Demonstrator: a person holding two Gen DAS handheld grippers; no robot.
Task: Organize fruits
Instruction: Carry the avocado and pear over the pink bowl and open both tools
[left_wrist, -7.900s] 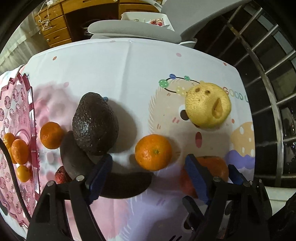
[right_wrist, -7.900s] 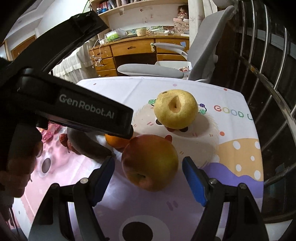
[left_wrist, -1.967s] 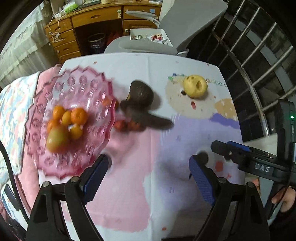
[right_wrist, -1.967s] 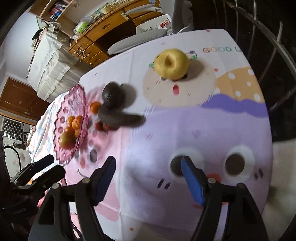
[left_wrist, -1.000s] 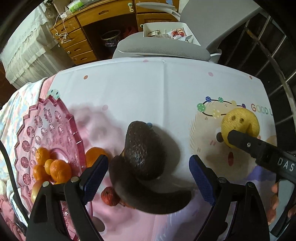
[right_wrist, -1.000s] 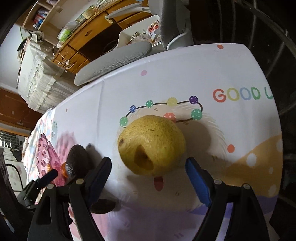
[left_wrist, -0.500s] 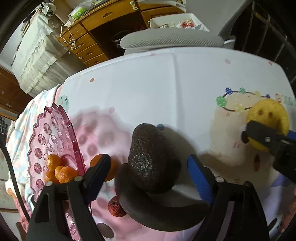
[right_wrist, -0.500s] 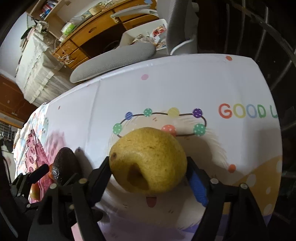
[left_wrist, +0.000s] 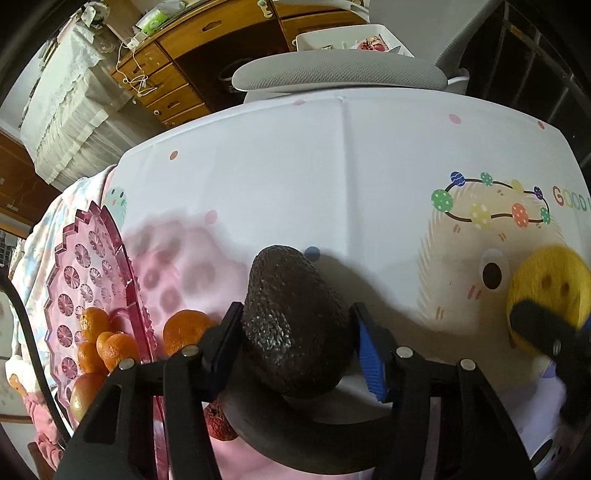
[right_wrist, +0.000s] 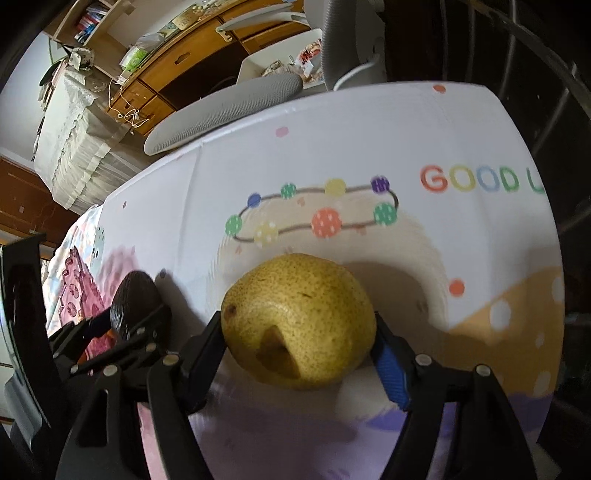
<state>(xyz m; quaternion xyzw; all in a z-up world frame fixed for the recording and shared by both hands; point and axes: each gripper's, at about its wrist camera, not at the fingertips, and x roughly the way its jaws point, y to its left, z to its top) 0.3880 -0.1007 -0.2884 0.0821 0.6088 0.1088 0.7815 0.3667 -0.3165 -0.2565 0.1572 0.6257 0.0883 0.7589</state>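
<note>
My left gripper (left_wrist: 297, 343) is shut on a dark avocado (left_wrist: 295, 325) that rests on a black banana (left_wrist: 295, 443) on the printed tablecloth. My right gripper (right_wrist: 299, 347) is shut on a yellow pear (right_wrist: 299, 325) at the cloth's right side; the pear also shows in the left wrist view (left_wrist: 546, 288). A pink glass plate (left_wrist: 85, 266) at the left holds several small oranges (left_wrist: 107, 347) and an apple (left_wrist: 83, 395). One orange (left_wrist: 184, 328) and a red lychee (left_wrist: 219, 424) lie beside the plate.
A grey office chair (left_wrist: 332, 70) stands behind the table's far edge, with a wooden desk (left_wrist: 207, 48) beyond. A metal railing (right_wrist: 535, 74) runs along the right side. The left gripper with the avocado (right_wrist: 131, 306) shows in the right wrist view.
Both grippers came down and forward. The left jaws closed onto the avocado and the right jaws closed onto the pear, which were only framed between open fingers half a second ago.
</note>
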